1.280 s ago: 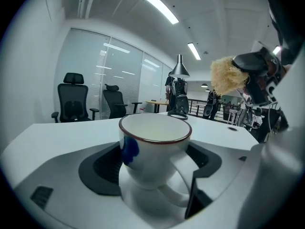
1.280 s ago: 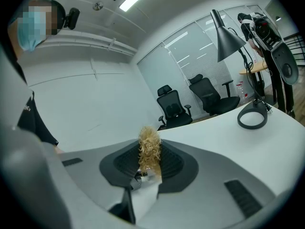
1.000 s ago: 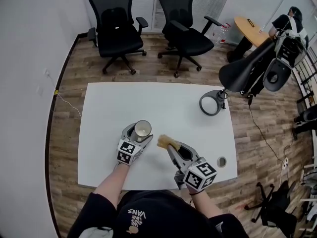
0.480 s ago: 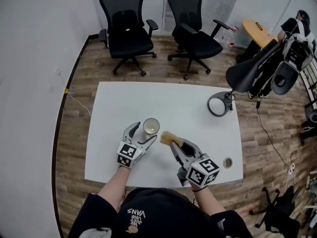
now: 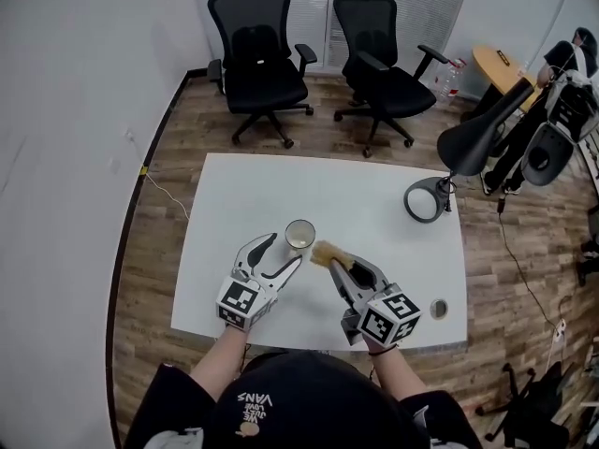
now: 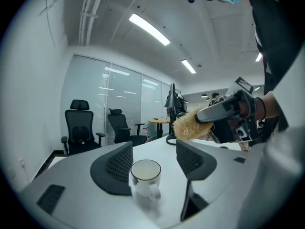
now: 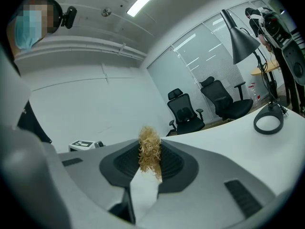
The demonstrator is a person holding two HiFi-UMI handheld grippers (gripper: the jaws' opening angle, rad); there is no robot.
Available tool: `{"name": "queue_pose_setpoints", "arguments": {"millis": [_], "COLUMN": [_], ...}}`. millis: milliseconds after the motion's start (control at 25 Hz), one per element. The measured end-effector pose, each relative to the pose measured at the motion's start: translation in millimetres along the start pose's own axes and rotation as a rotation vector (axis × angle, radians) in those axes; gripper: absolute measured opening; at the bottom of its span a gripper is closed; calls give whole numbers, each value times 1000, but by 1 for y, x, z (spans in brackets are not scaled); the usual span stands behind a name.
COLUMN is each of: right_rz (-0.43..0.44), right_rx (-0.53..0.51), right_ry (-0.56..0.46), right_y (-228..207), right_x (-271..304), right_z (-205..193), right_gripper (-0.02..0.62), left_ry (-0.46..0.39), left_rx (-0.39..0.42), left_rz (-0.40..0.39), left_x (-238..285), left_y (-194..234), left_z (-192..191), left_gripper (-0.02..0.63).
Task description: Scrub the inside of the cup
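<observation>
Cup (image 6: 145,174) stands upright on the white desk (image 5: 374,199), mouth up and handle facing the left claw (image 5: 281,252). That claw's jaws are wide but closing, with the cup in the gap between them and neither pad seen pressing on it. Right claw (image 5: 333,259) is clamped on a tuft of straw-coloured scouring fibre (image 7: 149,152), which sticks out past the jaw tips and hangs just beside the cup's rim, outside the cup; whether fibre and rim touch I cannot tell.
</observation>
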State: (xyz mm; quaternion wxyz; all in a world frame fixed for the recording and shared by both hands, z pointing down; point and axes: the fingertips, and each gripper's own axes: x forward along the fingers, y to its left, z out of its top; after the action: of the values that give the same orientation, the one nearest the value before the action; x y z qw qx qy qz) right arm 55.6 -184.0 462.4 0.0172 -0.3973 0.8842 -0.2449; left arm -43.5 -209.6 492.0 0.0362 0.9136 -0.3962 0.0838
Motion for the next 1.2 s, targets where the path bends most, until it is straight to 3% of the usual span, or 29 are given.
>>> {"name": "queue_pose_setpoints", "arguments": {"millis": [160, 320, 600, 1200], "right_rz": [2, 3, 2, -9], "right_rx": [-5, -9, -10, -39], "right_ry": [-1, -5, -15, 2], "right_y": [3, 5, 9, 12], "right_x": [-2, -7, -13, -14], "right_z": [-1, 1, 1, -6], "right_gripper": [92, 92, 92, 92], "left_ry": [-28, -55, -63, -61], "left_rx": [28, 0, 27, -9], "left_rz": [-28, -17, 9, 30], "left_x": [-13, -30, -51, -64], "left_y": [-13, -22, -32, -32], "left_z": [21, 40, 42, 46], "left_gripper": [228, 149, 27, 9]}}
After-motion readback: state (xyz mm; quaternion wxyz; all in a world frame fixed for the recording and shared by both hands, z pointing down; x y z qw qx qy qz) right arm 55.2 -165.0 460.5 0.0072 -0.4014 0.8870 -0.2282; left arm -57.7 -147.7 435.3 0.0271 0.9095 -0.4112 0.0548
